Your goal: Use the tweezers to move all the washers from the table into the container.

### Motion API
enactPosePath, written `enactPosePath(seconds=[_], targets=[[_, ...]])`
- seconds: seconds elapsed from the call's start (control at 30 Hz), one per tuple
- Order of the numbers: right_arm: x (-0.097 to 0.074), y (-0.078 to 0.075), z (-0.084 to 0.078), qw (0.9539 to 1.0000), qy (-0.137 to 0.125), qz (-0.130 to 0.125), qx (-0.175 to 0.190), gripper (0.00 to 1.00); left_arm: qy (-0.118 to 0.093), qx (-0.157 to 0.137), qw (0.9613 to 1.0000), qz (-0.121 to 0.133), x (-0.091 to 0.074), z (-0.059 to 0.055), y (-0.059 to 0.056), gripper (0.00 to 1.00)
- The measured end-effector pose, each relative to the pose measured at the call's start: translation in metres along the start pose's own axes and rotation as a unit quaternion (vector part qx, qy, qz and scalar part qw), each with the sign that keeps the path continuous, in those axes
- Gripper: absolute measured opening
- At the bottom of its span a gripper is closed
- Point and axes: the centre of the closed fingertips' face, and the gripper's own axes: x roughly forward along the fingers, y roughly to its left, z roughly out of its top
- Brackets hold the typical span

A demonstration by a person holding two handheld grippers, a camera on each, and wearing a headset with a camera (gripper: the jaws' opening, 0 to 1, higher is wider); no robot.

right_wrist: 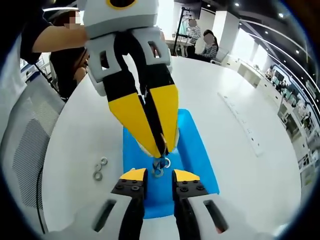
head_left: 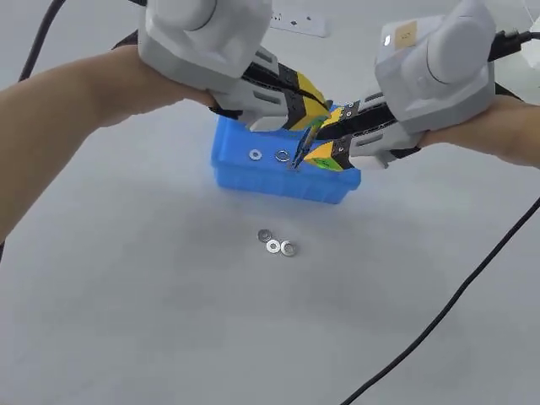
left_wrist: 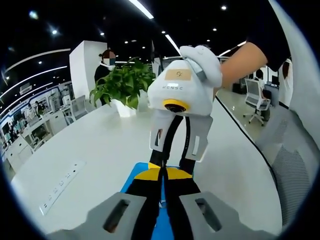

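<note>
Washers on tabletop: three loose washers (head_left: 273,245) lie clustered and touching on the tabletop (head_left: 169,321), at 6 o'clock of the container in the head view.
Washers delivered: two binned washers (head_left: 255,154) lie flat on the floor of the blue container (head_left: 253,181). One of them sits just beside the tweezer tip.
Tweezers: the tweezers (head_left: 304,142) hang tip-down over the container, at about 3 o'clock of its middle.
Left tongs: the left tongs (head_left: 314,99) are clenched on the upper part of the tweezers, jaws pressed together.
Right tongs: the right tongs (right_wrist: 160,176) stand released. Their yellow tips are apart, with the tweezer tip in the gap between them.
Handling: the washers look to be thin metal rings, so likely light, stiff and slick. They lie flat, so they offer little edge to catch.
Where to grip: pinching across the rim, one tweezer point through the hole, should hold best.
Risk: because the three touch, a nudge may scatter the neighbours, and a washer may slip out if the squeeze eases.
</note>
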Motion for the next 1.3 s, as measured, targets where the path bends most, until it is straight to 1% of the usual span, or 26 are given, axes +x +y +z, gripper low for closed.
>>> enactPosePath(seconds=[0.17, 0.27, 0.3, 0.43, 0.47, 0.5, 0.53, 0.63, 0.77, 0.83, 0.9, 0.97, 1.0, 1.07, 1.1, 1.17, 1.23, 1.3], targets=[[-0.008, -0.006, 0.004, 0.9994, -0.017, -0.023, 0.017, 0.23, -0.004, 0.000, 0.9999, 0.010, -0.007, 0.007, 0.001, 0.05], [-0.014, -0.006, 0.006, 0.9989, -0.027, -0.031, 0.023, 0.24, -0.007, 0.001, 0.9998, 0.019, -0.013, 0.010, 0.002, 0.05], [-0.016, -0.006, 0.007, 0.9987, -0.031, -0.035, 0.022, 0.25, -0.009, 0.000, 0.9997, 0.022, -0.014, 0.010, 0.003, 0.05], [-0.021, -0.007, 0.007, 0.9982, -0.033, -0.044, 0.024, 0.27, -0.017, 0.001, 0.9991, 0.038, -0.023, 0.018, 0.007, 0.05], [-0.023, -0.008, 0.007, 0.9980, -0.033, -0.048, 0.023, 0.27, -0.016, 0.004, 0.9990, 0.041, -0.024, 0.019, 0.008, 0.05], [-0.025, -0.008, 0.008, 0.9979, -0.034, -0.051, 0.024, 0.27, -0.015, 0.008, 0.9987, 0.047, -0.026, 0.016, 0.011, 0.05], [-0.026, -0.009, 0.008, 0.9976, -0.035, -0.055, 0.025, 0.28, -0.016, 0.008, 0.9987, 0.047, -0.026, 0.017, 0.011, 0.05], [-0.030, -0.009, 0.008, 0.9971, -0.034, -0.063, 0.026, 0.29, -0.016, 0.012, 0.9984, 0.053, -0.032, 0.022, 0.011, 0.05], [-0.040, -0.005, 0.009, 0.9956, -0.047, -0.071, 0.038, 0.31, -0.019, 0.008, 0.9983, 0.055, -0.039, 0.030, 0.007, 0.05], [-0.046, -0.002, 0.008, 0.9948, -0.053, -0.074, 0.046, 0.32, -0.014, 0.012, 0.9981, 0.059, -0.041, 0.032, 0.005, 0.05], [-0.050, 0.001, 0.007, 0.9934, -0.059, -0.080, 0.057, 0.32, -0.015, 0.011, 0.9981, 0.059, -0.043, 0.034, 0.002, 0.05], [-0.054, 0.003, 0.005, 0.9927, -0.061, -0.083, 0.063, 0.33, -0.015, 0.011, 0.9981, 0.060, -0.044, 0.034, 0.001, 0.05], [-0.056, 0.005, 0.005, 0.9922, -0.063, -0.085, 0.065, 0.34, -0.012, 0.013, 0.9980, 0.060, -0.046, 0.035, 0.000, 0.05], [-0.060, 0.010, 0.003, 0.9911, -0.068, -0.091, 0.070, 0.39, -0.016, 0.013, 0.9980, 0.060, -0.050, 0.038, -0.004, 0.05], [-0.063, 0.012, 0.004, 0.9894, -0.078, -0.099, 0.072, 0.43, -0.018, 0.012, 0.9980, 0.060, -0.052, 0.040, -0.005, 0.05], [-0.068, 0.017, 0.007, 0.9863, -0.098, -0.106, 0.080, 0.56, -0.020, 0.013, 0.9978, 0.062, -0.056, 0.044, -0.009, 0.05], [-0.070, 0.022, 0.008, 0.9843, -0.110, -0.109, 0.085, 0.67, -0.022, 0.011, 0.9977, 0.063, -0.060, 0.046, -0.011, 0.05], [-0.072, 0.029, 0.006, 0.9839, -0.110, -0.111, 0.088, 0.70, -0.022, 0.011, 0.9976, 0.064, -0.064, 0.047, -0.014, 0.05]])
